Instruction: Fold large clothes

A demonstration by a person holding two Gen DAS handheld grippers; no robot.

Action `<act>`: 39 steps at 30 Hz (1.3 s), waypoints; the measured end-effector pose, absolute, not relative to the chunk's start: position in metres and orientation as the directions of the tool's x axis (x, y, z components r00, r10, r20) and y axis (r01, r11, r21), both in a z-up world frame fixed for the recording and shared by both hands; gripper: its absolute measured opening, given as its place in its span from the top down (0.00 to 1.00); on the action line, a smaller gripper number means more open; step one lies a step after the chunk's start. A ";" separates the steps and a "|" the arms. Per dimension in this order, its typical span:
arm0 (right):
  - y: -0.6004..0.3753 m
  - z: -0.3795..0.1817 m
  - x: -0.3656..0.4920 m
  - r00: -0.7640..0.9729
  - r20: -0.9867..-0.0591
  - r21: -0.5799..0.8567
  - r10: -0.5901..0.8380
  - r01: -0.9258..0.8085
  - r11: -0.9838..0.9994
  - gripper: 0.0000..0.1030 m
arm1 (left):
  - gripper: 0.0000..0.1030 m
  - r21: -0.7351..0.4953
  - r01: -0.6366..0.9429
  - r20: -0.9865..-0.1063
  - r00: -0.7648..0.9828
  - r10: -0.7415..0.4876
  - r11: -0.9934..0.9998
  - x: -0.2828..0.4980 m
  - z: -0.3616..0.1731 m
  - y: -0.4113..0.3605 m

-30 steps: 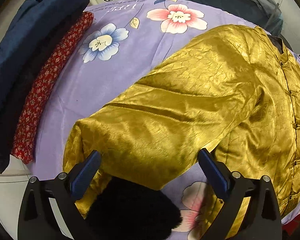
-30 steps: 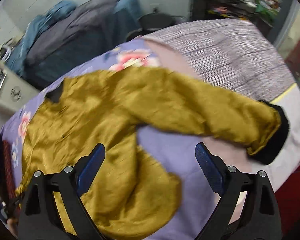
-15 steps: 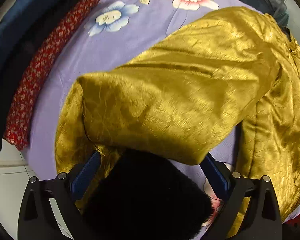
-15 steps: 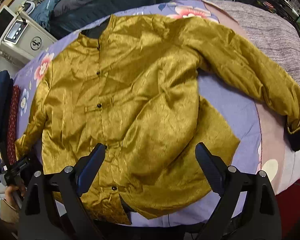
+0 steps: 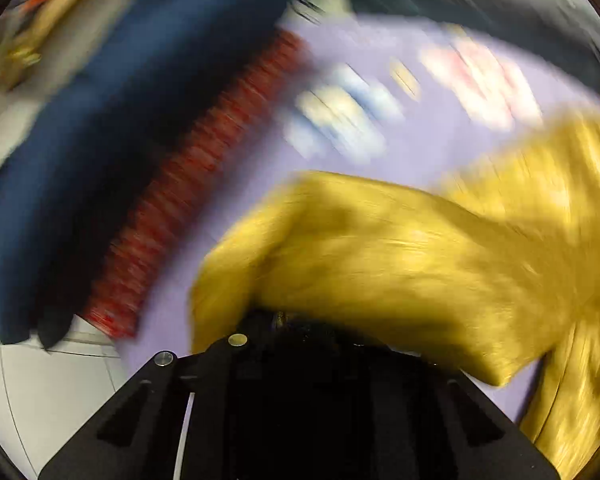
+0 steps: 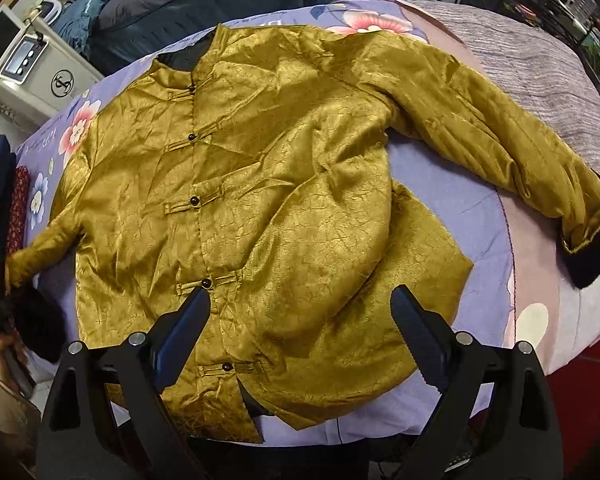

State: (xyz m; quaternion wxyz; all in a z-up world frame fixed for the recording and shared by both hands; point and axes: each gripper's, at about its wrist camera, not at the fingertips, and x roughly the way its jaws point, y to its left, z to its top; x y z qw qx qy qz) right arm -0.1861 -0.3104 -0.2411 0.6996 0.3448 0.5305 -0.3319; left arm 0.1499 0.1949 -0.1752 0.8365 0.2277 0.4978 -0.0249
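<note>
Bedspread [image 6: 452, 200], lilac, floral, rack [image 6: 548, 4] behind

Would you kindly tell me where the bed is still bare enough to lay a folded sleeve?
Bare purple sheet shows between the jacket body and its outstretched sleeve, and a narrow strip below the hem. The far edge by the folded clothes is crowded.

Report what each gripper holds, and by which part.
Left gripper: closing on the gold jacket's black cuff at the sleeve end. Right gripper: open, holds nothing.
</note>
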 end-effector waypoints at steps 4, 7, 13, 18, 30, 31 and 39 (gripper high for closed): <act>-0.314 -0.243 -0.195 0.212 -0.972 0.131 -0.102 0.848 0.514 0.12 | 0.85 0.321 0.214 -0.823 0.546 0.159 0.923 0.208 -0.134 0.195; -0.314 -0.244 -0.200 0.210 -0.973 0.132 -0.100 0.853 0.505 0.12 | 0.81 0.369 0.291 -0.837 0.516 0.180 0.883 0.230 -0.141 0.170; -0.310 -0.248 -0.219 0.209 -0.973 0.146 -0.096 0.883 0.445 0.12 | 0.06 0.348 0.390 -0.873 0.467 0.143 0.852 0.194 -0.179 0.147; -0.312 -0.252 -0.244 0.196 -0.976 0.147 -0.093 0.912 0.383 0.12 | 0.06 0.189 0.456 -0.934 0.357 0.016 0.870 0.148 -0.190 0.143; -0.367 -0.260 -0.327 0.168 -0.971 0.121 -0.167 0.958 0.260 0.12 | 0.06 0.051 0.686 -0.968 0.212 -0.133 0.725 0.065 -0.214 0.138; -0.368 -0.263 -0.327 0.162 -0.973 0.110 -0.166 0.952 0.285 0.12 | 0.06 0.029 0.683 -0.974 0.182 -0.132 0.730 0.056 -0.220 0.148; -0.378 -0.311 -0.290 0.180 -0.983 0.119 -0.031 0.762 0.636 0.12 | 0.06 -0.116 0.643 -0.986 0.020 -0.168 0.757 0.001 -0.242 0.179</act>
